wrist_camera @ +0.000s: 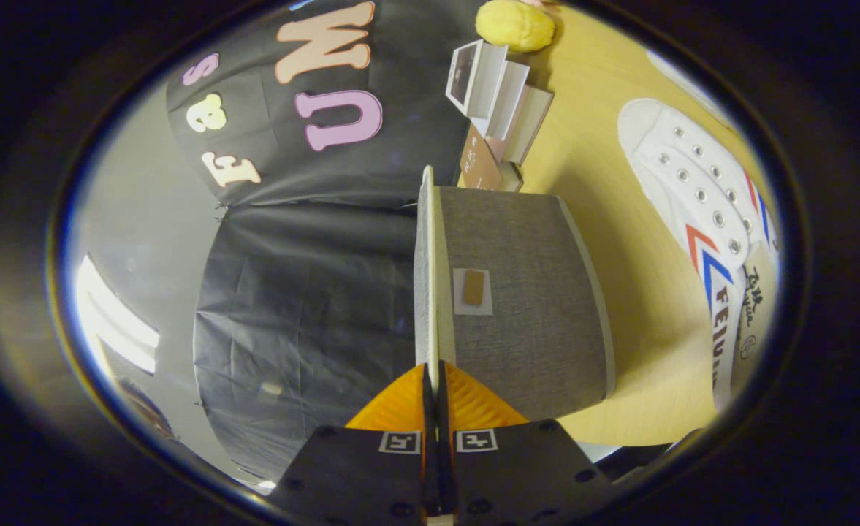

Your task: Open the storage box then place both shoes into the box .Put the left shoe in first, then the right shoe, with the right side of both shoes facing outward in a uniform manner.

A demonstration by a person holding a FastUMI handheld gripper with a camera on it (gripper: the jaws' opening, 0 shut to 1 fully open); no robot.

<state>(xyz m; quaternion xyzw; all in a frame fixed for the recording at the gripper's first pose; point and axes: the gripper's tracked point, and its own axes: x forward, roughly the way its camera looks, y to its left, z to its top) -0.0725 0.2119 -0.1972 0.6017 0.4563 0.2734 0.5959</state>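
Both fingers of the hand-held gripper [434, 383] clamped on the grey storage box's lid [425, 277], white shoe [700, 197] nearby.

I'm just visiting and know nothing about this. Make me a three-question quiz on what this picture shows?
1. True or false: the gripper is pinching the thin edge of the grey storage box's lid.
2. Which lies on the wooden table beside the storage box? A) a white sneaker with red and blue chevrons B) a black boot C) a sandal
3. Fill in: beyond the box, past the folded cards, sits a soft ______ lump.

Key: 1 true, both fingers close on the lid's edge. 2 A, the white sneaker. 3 yellow.
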